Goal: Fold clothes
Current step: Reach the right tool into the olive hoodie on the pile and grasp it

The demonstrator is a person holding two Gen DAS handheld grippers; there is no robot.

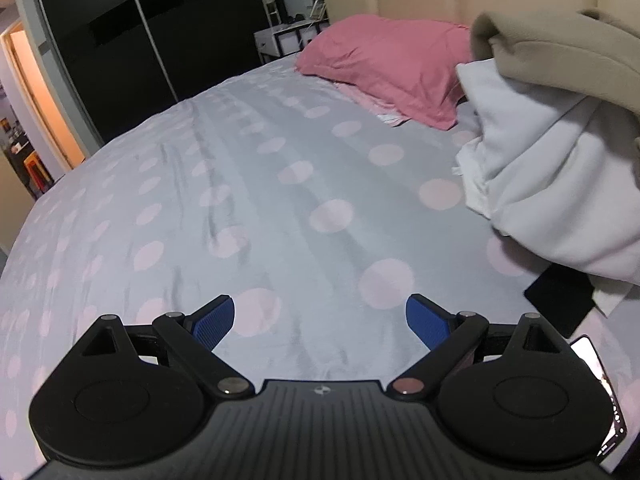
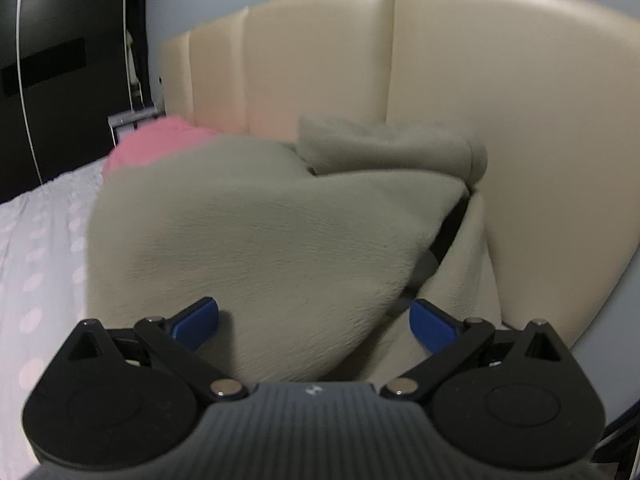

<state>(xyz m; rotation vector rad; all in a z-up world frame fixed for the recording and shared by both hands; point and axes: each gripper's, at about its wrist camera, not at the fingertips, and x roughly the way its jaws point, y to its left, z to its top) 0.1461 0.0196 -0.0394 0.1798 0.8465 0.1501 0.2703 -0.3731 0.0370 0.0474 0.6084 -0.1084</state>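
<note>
A pile of clothes lies at the right side of the bed: a white garment (image 1: 552, 184) with a beige fleece garment (image 1: 560, 48) on top. My left gripper (image 1: 320, 322) is open and empty, low over the dotted bedsheet (image 1: 248, 184), left of the pile. In the right wrist view the beige fleece garment (image 2: 256, 240) fills the middle. My right gripper (image 2: 314, 322) is open with its fingers wide on either side of a fold of the fleece. I cannot tell whether the pads touch it.
A pink pillow (image 1: 384, 64) lies at the head of the bed by the cream padded headboard (image 2: 440, 80). A black flat object (image 1: 560, 300) sticks out under the white garment. A phone (image 1: 600, 384) lies by the left gripper. A dark wardrobe (image 1: 120, 40) stands beyond the bed.
</note>
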